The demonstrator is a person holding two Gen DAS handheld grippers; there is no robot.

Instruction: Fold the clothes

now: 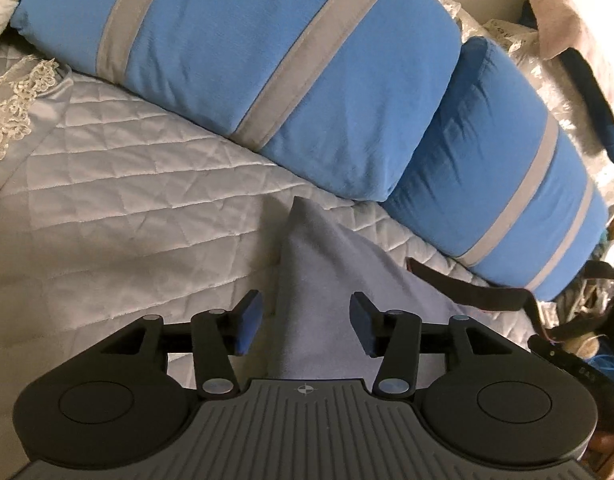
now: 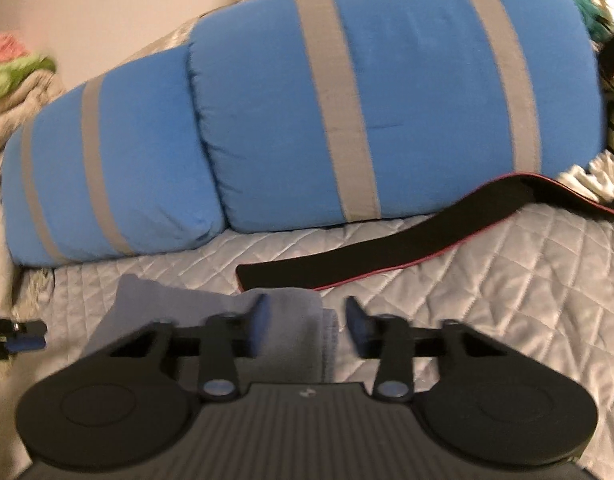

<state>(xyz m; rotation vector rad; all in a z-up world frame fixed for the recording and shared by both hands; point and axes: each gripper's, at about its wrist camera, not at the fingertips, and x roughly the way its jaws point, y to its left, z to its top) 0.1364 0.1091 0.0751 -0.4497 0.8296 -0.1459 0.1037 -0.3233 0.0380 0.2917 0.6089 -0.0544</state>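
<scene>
Both claws gape: left claw (image 1: 306,324), right claw (image 2: 307,326); grey cloth (image 1: 315,280) between.

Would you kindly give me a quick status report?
Left gripper and right gripper open. Grey garment bunched on quilt. Black strap lies beside it.

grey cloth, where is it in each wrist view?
Left wrist: grey cloth lower centre, between the open left gripper fingers.
Right wrist: bottom centre-left, between the open right gripper fingers.
Shared landmark: black strap on the quilt.
</scene>
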